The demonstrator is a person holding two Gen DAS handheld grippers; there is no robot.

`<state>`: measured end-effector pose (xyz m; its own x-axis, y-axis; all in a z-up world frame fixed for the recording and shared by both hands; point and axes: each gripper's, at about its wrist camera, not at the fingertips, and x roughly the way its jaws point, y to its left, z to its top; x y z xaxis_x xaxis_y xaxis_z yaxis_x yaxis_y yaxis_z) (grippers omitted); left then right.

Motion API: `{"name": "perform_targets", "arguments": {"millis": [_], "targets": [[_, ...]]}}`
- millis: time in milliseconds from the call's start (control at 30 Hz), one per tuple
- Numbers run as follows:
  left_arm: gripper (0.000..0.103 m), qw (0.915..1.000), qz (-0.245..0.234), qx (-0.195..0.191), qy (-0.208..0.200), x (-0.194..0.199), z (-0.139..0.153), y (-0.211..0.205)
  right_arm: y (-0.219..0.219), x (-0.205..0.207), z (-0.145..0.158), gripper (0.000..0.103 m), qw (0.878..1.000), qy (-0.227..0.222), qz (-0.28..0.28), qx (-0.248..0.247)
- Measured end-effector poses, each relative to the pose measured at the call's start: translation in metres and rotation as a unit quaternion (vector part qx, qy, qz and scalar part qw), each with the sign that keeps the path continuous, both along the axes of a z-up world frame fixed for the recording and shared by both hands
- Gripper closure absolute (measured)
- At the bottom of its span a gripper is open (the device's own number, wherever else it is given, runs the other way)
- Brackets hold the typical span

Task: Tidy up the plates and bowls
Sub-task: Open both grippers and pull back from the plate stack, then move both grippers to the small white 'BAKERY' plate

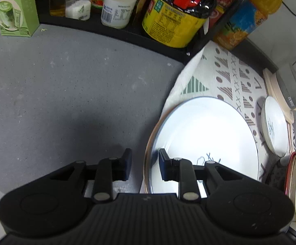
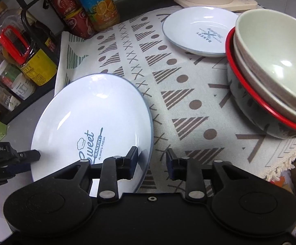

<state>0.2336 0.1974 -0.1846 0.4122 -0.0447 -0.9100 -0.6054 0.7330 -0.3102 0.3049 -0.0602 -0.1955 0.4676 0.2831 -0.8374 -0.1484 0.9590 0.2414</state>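
Right gripper (image 2: 151, 162) fingers narrowly parted astride the large plate (image 2: 90, 120) rim, not pinching; left gripper (image 1: 144, 164) likewise.

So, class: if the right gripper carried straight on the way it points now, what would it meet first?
Most likely the near rim of the large white plate, which lies between the right gripper's fingers. Just beyond it is the patterned cloth. Depth is hard to judge in this fisheye view.
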Motion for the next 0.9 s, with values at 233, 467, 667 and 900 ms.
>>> {"name": "perform_targets", "arguments": {"millis": [233, 467, 667, 900], "targets": [[0.061, 0.9999, -0.013, -0.002, -0.010, -0.005, 0.015, -0.006, -0.008, -0.008, 0.018, 0.043, 1.000, -0.014, -0.007, 0.021], [0.049, 0.9993, -0.014, 0.005, -0.035, -0.014, 0.033, -0.016, -0.013, -0.019, 0.042, 0.016, 0.999, -0.045, -0.005, 0.023], [0.047, 0.9969, -0.003, 0.013, -0.077, -0.024, 0.050, -0.022, -0.017, -0.031, 0.068, 0.007, 0.997, -0.080, -0.004, 0.015], [0.045, 0.9958, -0.006, -0.024, -0.089, -0.015, 0.058, -0.033, -0.032, -0.041, 0.094, 0.004, 0.994, -0.111, -0.016, 0.007]]}}
